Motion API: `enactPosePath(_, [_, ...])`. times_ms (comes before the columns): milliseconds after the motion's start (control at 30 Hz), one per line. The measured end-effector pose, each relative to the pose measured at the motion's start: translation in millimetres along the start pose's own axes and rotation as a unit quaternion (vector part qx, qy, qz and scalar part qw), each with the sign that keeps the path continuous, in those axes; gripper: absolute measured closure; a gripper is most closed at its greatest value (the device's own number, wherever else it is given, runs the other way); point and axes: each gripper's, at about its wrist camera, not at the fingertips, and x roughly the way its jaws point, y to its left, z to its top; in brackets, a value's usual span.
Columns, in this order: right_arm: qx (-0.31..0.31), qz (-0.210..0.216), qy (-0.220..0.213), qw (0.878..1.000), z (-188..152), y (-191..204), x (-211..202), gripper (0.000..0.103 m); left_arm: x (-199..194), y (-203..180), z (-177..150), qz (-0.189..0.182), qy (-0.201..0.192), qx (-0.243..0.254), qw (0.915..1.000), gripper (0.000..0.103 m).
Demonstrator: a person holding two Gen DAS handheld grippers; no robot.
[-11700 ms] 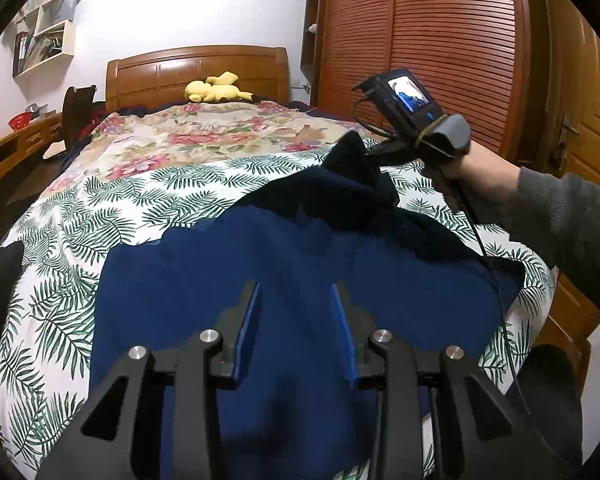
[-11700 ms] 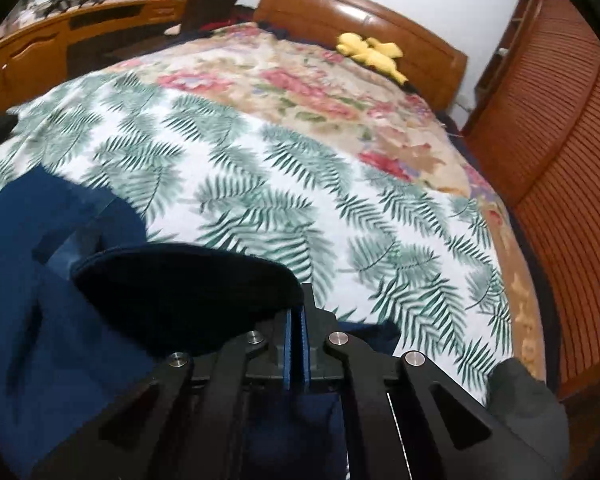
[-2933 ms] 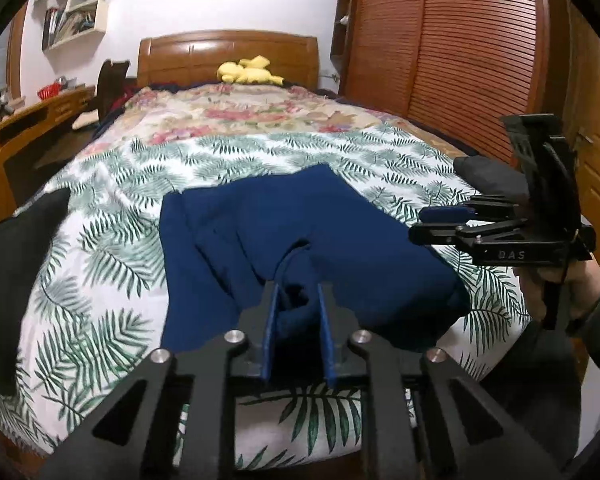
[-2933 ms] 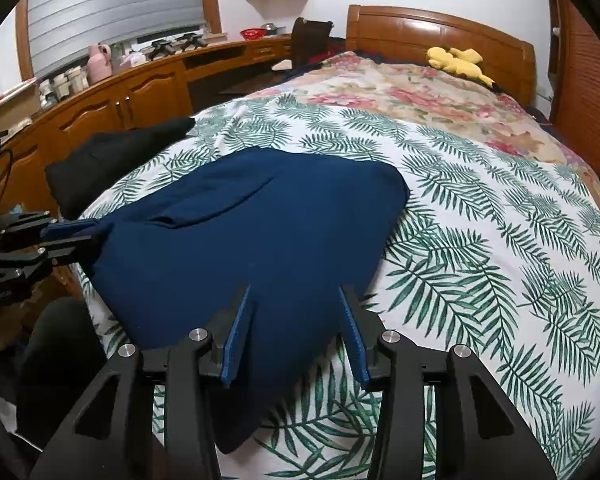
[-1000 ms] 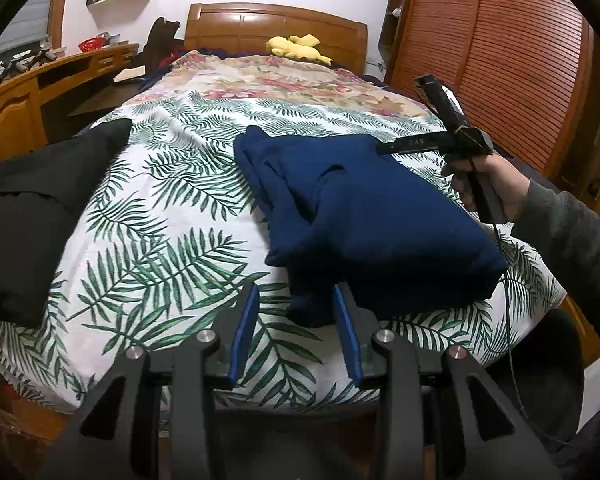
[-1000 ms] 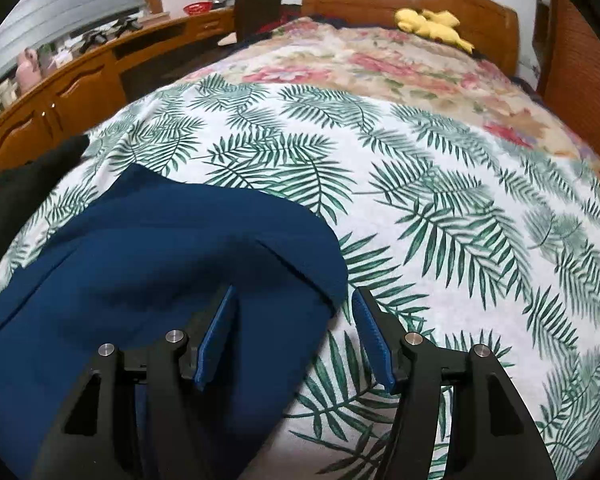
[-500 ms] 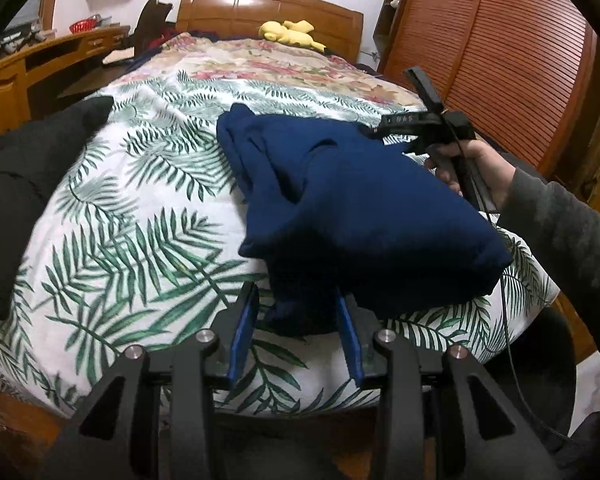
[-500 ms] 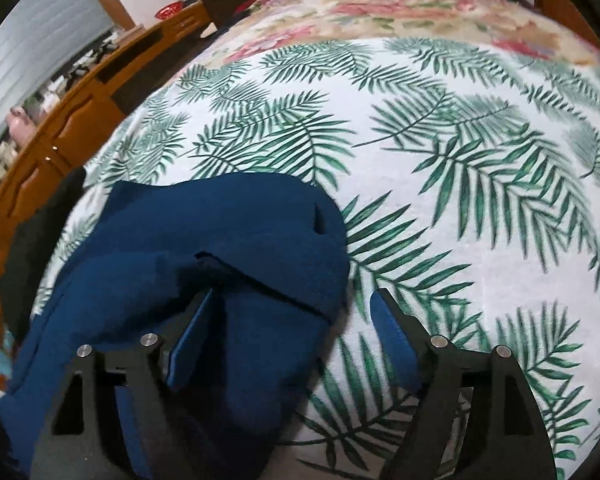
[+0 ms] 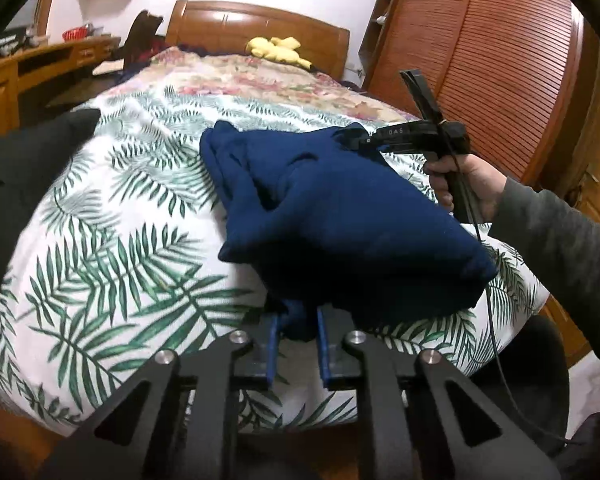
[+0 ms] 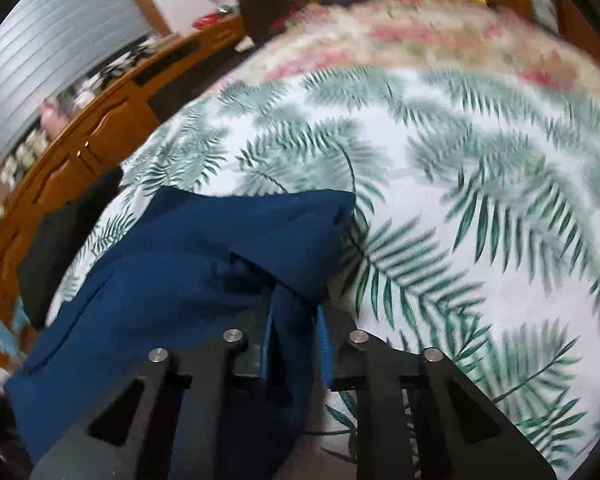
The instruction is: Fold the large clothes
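A folded navy blue garment (image 9: 340,208) lies bunched on the palm-leaf bed cover (image 9: 112,240), near the foot of the bed. My left gripper (image 9: 297,336) is at its near edge; the jaws are closing, and a fold of blue cloth is pinched between the pads. In the right wrist view the same garment (image 10: 172,264) fills the lower left. My right gripper (image 10: 295,340) is closing too, with a corner of the cloth pressed between its blue pads. The left wrist view shows that right gripper (image 9: 352,140) at the garment's far edge, held by a hand (image 9: 464,180) in a grey sleeve.
A black garment (image 9: 16,184) lies at the bed's left edge, also the dark shape (image 10: 64,236) in the right wrist view. A yellow plush toy (image 9: 278,49) sits by the wooden headboard (image 9: 220,20). Wooden wardrobe doors (image 9: 480,60) stand on the right, a long wooden cabinet (image 10: 80,140) on the left.
Both pairs of jaws have narrowed from open onto the blue cloth. The left gripper moved up to the garment's near edge, and the right one took its far corner.
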Motion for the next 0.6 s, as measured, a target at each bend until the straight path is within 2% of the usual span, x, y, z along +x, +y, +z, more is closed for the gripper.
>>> enactPosePath(100, [-0.017,-0.024,-0.033,0.999,4.6,20.1,-16.2,0.091,-8.4,2.9,7.5,-0.009,-0.014,0.001,0.9999,0.091])
enactPosePath(267, [-0.057,-0.06,-0.072,0.994,22.5,60.7,-35.3,0.092,-27.0,15.6,24.4,0.008,-0.039,0.017,0.9991,0.092])
enactPosePath(500, [-0.092,-0.065,-0.101,0.988,61.1,121.1,-33.6,0.092,-65.3,69.6,48.8,0.051,-0.081,0.013,0.9953,0.093])
enactPosePath(600, [-0.118,-0.056,-0.112,0.985,88.7,170.5,-23.6,0.092,-89.1,101.6,59.8,0.086,-0.097,0.012,0.9915,0.093])
